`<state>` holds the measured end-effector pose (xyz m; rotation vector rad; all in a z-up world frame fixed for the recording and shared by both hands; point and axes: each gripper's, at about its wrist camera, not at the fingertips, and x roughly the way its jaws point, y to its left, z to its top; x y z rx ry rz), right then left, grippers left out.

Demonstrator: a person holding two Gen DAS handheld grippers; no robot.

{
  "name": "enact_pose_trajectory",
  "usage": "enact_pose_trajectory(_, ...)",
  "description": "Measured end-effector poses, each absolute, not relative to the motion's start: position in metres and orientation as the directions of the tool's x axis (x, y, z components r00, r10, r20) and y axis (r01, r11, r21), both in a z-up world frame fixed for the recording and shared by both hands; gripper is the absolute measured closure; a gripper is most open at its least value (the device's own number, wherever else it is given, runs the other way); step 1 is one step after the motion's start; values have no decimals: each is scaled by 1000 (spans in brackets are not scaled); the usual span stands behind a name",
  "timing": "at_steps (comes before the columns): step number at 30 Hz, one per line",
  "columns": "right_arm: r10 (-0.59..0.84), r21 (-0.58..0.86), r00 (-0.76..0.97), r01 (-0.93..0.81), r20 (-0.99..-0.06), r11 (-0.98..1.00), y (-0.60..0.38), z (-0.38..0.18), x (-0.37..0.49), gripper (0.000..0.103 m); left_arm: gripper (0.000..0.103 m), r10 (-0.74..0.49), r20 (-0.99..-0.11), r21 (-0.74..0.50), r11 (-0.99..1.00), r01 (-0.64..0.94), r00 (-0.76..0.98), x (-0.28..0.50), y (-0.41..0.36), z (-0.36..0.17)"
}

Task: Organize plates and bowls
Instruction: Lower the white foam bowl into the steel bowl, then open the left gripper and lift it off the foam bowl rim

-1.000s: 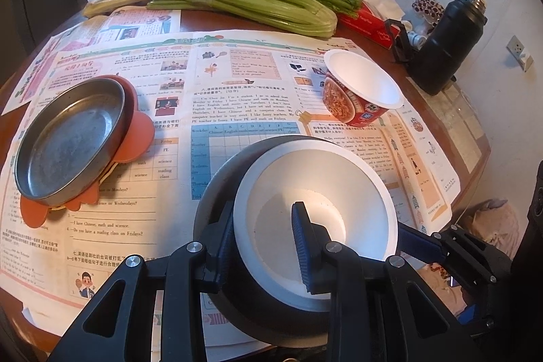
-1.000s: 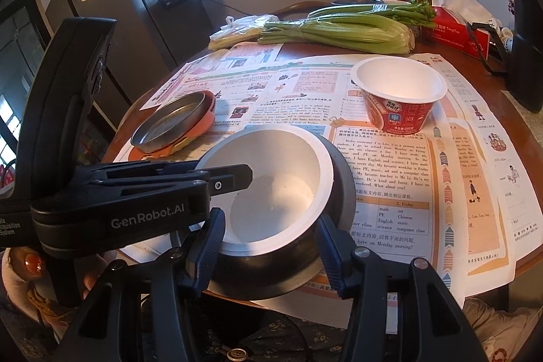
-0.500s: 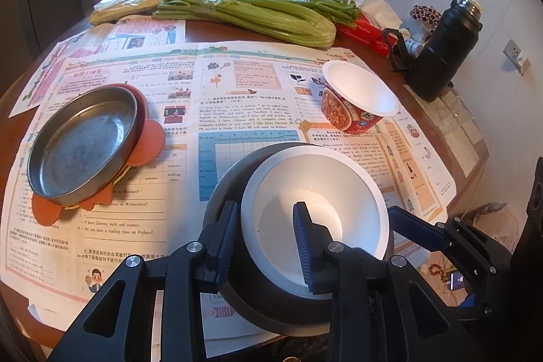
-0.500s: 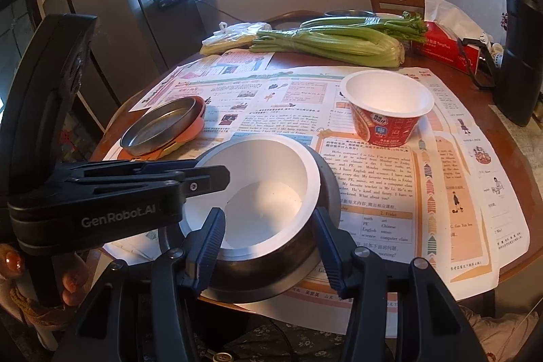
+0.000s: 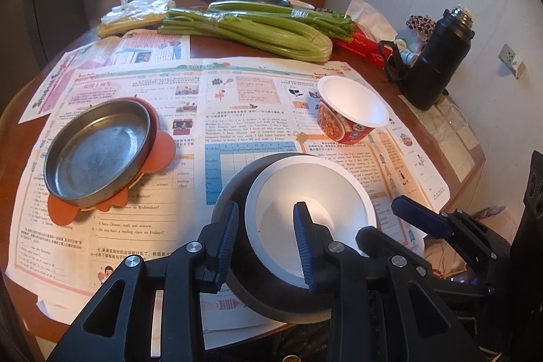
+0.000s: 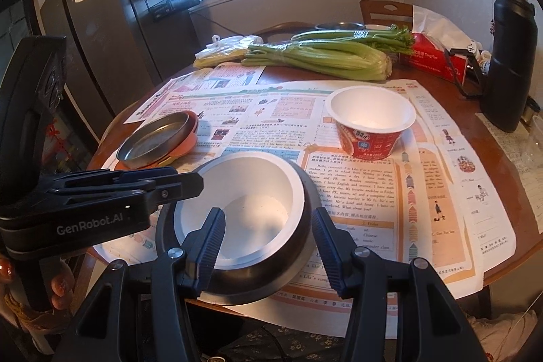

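The white bowl [image 5: 310,219] sits upright, mouth up, nested inside the metal bowl [image 5: 237,280] at the near edge of the newspaper [image 5: 237,111]. The left gripper [image 5: 266,243] is clenched on both bowls' near walls; the right gripper [image 6: 271,246] straddles them, jaws released. Beyond the metal bowl stands an upright noodle cup [image 6: 370,124].

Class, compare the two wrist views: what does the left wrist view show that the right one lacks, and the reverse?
Left wrist view only: a white wall socket beyond the black flask.

Right wrist view only: a tall dark fridge and the person's fingers.

Both: the white foam bowl nested in the dark metal bowl, the shallow steel plate, the red noodle cup and the celery bunch.
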<state>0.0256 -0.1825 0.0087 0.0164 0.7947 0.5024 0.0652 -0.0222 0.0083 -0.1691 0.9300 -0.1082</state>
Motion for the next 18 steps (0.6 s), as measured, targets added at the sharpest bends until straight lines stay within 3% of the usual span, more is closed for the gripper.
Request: enact_pose_trajectory(18, 411, 200, 646, -377, -643, 904, -204, 23, 28, 49, 60, -171, -760, -178, 983, 53, 627, 59, -31, 26)
